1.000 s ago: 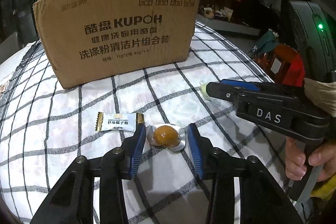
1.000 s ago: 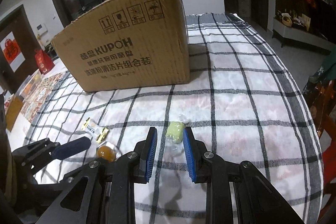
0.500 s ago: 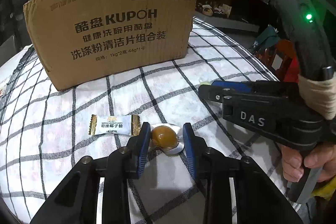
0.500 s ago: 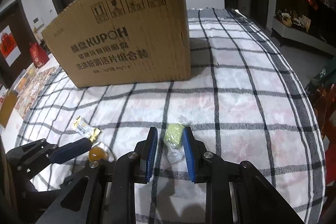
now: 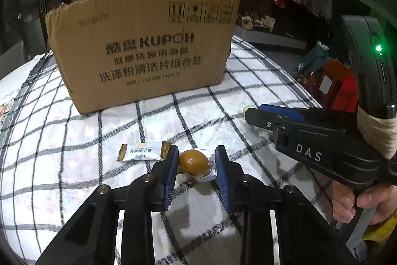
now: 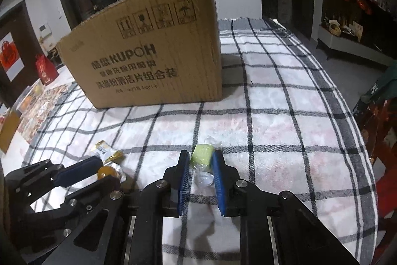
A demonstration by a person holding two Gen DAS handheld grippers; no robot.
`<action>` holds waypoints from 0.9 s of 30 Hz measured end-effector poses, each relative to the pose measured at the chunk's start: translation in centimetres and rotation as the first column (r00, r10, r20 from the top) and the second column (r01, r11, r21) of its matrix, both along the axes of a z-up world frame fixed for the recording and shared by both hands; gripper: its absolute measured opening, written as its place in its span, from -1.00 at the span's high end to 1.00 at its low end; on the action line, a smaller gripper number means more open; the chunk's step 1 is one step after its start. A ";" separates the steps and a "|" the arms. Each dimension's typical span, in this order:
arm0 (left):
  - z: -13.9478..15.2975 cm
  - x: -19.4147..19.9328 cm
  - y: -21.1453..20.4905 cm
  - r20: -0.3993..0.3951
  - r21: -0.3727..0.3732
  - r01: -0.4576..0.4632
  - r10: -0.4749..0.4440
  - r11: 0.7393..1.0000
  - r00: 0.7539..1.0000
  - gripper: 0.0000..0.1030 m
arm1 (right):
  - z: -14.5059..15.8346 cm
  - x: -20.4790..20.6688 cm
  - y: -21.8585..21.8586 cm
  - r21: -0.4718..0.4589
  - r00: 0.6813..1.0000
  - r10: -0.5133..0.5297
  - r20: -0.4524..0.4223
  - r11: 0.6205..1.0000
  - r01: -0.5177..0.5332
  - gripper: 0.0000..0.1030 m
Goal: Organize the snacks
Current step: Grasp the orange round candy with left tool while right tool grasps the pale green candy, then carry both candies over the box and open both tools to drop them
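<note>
My left gripper [image 5: 196, 160] is shut on a brown egg snack [image 5: 194, 161] in clear foil wrap and holds it just above the checked cloth. A white and gold wrapped candy [image 5: 142, 151] lies on the cloth just left of it. My right gripper [image 6: 200, 163] is shut on a pale green wrapped candy [image 6: 202, 155]. The open brown KUPOH cardboard box [image 5: 146, 46] stands upright behind both. In the right wrist view the left gripper [image 6: 104, 171], the egg snack [image 6: 107, 171] and the white candy [image 6: 105, 150] show at lower left.
The table [image 6: 285, 121] is covered by a black and white checked cloth and drops off at the right. A chair with red and green items [image 5: 332, 81] stands beyond that edge. Printed packages [image 6: 34, 103] lie at far left.
Both grippers closed on their snacks and lifted them slightly. The left jaws narrowed around the egg snack. The right jaws closed on the green candy.
</note>
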State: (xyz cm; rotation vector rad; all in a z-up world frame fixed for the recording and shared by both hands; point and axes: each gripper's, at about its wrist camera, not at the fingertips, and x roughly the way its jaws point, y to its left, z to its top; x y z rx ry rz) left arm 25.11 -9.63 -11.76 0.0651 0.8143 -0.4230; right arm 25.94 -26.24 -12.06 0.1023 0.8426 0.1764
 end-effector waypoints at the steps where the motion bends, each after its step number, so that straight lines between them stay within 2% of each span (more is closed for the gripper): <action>1: 0.3 -0.1 0.1 0.006 -0.001 -0.001 0.001 1.000 1.000 0.41 | 0.2 -0.1 0.1 0.001 1.000 0.001 0.003 1.000 -0.001 0.60; 13: 4.4 -1.1 2.0 0.091 -0.033 -0.042 0.045 0.999 0.995 0.41 | 4.0 -1.9 1.5 0.016 0.996 0.028 0.088 0.999 -0.029 0.60; 27: 8.9 -0.8 4.5 0.201 -0.047 -0.080 0.088 0.996 0.976 0.41 | 8.5 -1.9 3.4 0.035 0.981 0.053 0.186 0.998 -0.061 0.60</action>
